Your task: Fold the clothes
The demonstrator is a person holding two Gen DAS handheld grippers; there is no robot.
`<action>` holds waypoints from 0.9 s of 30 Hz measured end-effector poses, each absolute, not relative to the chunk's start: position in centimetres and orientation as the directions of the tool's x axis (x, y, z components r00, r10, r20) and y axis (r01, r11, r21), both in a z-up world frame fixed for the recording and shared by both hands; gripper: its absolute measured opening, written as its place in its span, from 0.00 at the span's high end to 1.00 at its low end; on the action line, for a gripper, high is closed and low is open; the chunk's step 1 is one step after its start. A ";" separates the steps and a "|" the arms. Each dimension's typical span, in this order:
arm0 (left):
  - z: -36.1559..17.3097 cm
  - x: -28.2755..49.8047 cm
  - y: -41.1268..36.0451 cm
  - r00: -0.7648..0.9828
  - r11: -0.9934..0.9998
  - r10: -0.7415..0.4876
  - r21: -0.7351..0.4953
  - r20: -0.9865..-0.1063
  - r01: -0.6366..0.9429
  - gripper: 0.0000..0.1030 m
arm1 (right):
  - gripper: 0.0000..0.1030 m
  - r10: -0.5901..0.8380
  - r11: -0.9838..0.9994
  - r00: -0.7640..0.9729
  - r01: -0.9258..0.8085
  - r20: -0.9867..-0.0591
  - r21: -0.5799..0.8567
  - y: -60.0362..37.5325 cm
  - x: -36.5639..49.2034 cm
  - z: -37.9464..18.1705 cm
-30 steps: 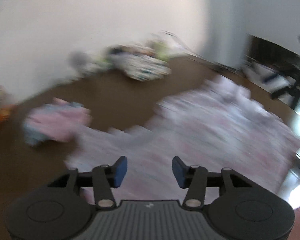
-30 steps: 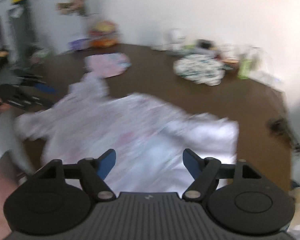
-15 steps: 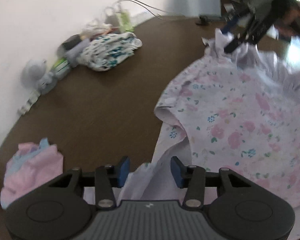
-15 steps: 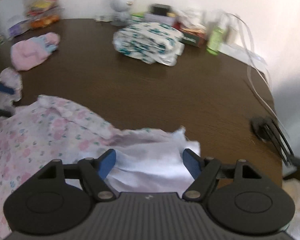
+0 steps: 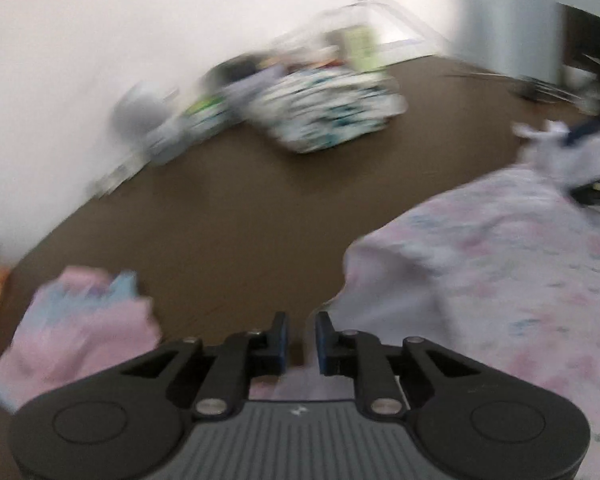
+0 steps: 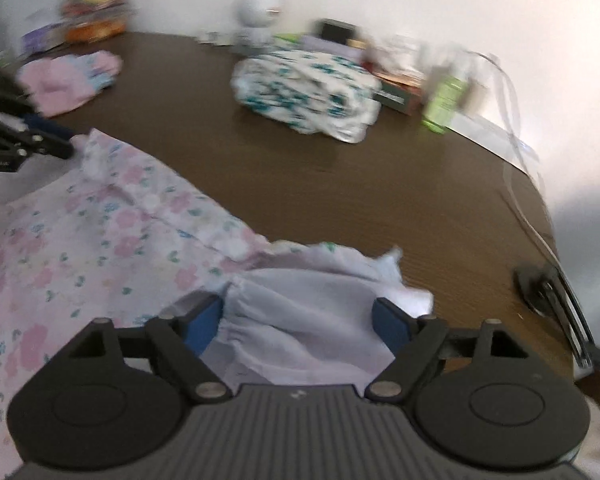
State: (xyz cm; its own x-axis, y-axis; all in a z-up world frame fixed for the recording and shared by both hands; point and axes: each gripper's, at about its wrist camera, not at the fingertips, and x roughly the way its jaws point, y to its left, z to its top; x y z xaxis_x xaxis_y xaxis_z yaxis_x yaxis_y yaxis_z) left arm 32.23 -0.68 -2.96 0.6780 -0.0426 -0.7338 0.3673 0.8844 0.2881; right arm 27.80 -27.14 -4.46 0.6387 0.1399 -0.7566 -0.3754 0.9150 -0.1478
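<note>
Both hands dropped toward the brown table over the last second; floral garment now lies spread flat on it, mostly settled.

Folded teal-print stack and pink bundle sit well apart, near the wall side.

Garment is light, limp cotton: no stiffness, will sag and wrinkle. My read: pinch at hems and corners, lift both ends together.

Right gripper is spread wide, jaws just opened further, white ruffled hem lying loose between the pads, not pinched.

Left gripper has just been closing, nearly pressed together at the garment's edge; blur hides whether cloth is caught, so cannot tell.
</note>
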 end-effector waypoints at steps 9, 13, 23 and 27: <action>-1.8 31.7 -2.8 0.706 0.845 -0.148 0.281 -0.693 0.454 0.80 | 0.20 0.109 0.923 0.686 -0.338 -0.719 -0.183 -27.7 27.7 -2.5; -2.7 31.9 -5.4 0.709 0.804 -0.140 0.339 -0.691 0.489 0.81 | 0.20 0.089 0.935 0.656 -0.315 -0.750 -0.165 -27.9 28.4 -3.4; -3.4 34.1 -6.1 0.721 0.784 -0.145 0.367 -0.677 0.501 0.83 | 0.19 0.173 0.946 0.663 -0.317 -0.729 -0.064 -30.6 29.1 -1.3; -3.6 35.5 -6.6 0.690 0.734 -0.159 0.383 -0.706 0.561 0.84 | 0.19 0.092 0.921 0.585 -0.357 -0.806 -0.154 -30.8 32.8 -1.9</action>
State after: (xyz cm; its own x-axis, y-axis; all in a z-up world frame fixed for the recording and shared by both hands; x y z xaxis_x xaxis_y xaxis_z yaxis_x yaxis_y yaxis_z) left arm 35.49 -6.59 -3.58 0.6899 -0.1593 -0.7062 0.5612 0.7339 0.3827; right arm 32.77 -30.76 -1.87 0.5853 0.0924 -0.8056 -0.3575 0.9211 -0.1540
